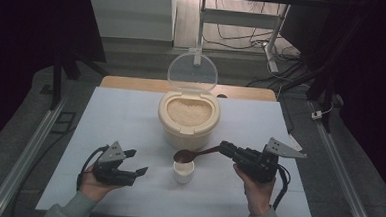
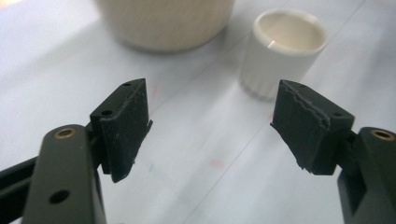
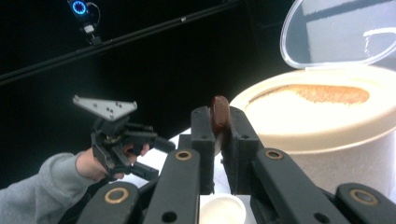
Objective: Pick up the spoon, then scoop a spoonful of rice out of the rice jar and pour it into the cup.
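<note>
Jaws first: in the high view the left gripper (image 1: 134, 162) has its two black jaws spread apart with nothing between them, low over the white table (image 1: 120, 119), off to the left of the small white ribbed cup (image 1: 183, 171). The right gripper (image 1: 225, 147), to the right of that cup, is clenched on the handle of a brown wooden spoon (image 1: 191, 154), whose bowl hangs just above the cup's mouth. Behind the cup stands the round cream plastic container of rice (image 1: 188, 117), its clear lid (image 1: 192, 72) tipped upright.

In the left gripper view the left gripper (image 2: 210, 123) stands released, bare tabletop between the pads, with the ribbed cup (image 2: 285, 49) beyond the right-hand jaw and the cream container (image 2: 166, 21) to the cup's left.

In the right gripper view the right gripper (image 3: 219, 126) pinches the spoon (image 3: 219, 114), seen end-on. The cup (image 3: 222, 210) lies below it, the container (image 3: 322, 116) to the cup's right, the left gripper (image 3: 161, 156) well to the cup's left.
</note>
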Demonstrator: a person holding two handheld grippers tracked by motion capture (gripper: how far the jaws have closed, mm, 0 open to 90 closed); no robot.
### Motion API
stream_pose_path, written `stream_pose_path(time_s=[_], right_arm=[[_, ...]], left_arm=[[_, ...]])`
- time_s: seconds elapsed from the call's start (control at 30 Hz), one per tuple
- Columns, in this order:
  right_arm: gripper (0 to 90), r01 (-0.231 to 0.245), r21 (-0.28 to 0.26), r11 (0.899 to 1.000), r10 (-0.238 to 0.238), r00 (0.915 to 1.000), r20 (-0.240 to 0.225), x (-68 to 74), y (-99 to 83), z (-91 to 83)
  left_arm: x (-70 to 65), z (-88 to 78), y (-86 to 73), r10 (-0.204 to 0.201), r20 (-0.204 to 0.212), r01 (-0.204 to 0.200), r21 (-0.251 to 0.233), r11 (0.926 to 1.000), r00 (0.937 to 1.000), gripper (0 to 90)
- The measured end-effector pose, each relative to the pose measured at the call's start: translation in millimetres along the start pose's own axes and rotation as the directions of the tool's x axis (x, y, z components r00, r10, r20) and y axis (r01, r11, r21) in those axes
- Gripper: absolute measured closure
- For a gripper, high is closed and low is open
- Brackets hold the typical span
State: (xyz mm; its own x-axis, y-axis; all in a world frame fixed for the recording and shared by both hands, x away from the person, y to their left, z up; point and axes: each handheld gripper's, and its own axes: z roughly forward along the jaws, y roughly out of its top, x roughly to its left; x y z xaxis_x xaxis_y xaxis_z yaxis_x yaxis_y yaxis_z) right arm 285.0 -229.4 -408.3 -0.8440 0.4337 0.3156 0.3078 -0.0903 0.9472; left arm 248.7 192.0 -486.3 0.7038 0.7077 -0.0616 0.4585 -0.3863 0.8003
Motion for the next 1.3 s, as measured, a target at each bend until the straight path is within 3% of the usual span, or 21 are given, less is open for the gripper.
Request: stream_pose_path(time_s=[0.3,0.83,1.07,1.3], right_arm=[[82.5,0.000,-0.043,0.999,0.000,0.9999,0.011,-3.1,9.2,-8.0],[82.5,0.015,-0.093,0.996,-0.014,0.9998,0.016,-5.9,23.6,-10.1],[82.5,0.052,-0.156,0.986,-0.044,0.9973,0.058,-6.7,44.6,-13.9],[82.5,0.064,-0.156,0.986,-0.048,0.9931,0.107,-18.7,66.5,-6.3]], left_arm=[[16.3,-9.2,-26.1,-0.062,-0.035,0.062,0.016,0.9979,0.9975,25.0],[24.9,-6.5,-33.2,-0.084,-0.037,0.086,0.036,0.9956,0.9957,23.8],[24.7,-6.4,-33.7,-0.080,-0.036,0.082,0.043,0.9957,0.9961,23.4],[22.6,-6.6,-33.1,-0.077,-0.042,0.078,0.044,0.9960,0.9962,22.8]])
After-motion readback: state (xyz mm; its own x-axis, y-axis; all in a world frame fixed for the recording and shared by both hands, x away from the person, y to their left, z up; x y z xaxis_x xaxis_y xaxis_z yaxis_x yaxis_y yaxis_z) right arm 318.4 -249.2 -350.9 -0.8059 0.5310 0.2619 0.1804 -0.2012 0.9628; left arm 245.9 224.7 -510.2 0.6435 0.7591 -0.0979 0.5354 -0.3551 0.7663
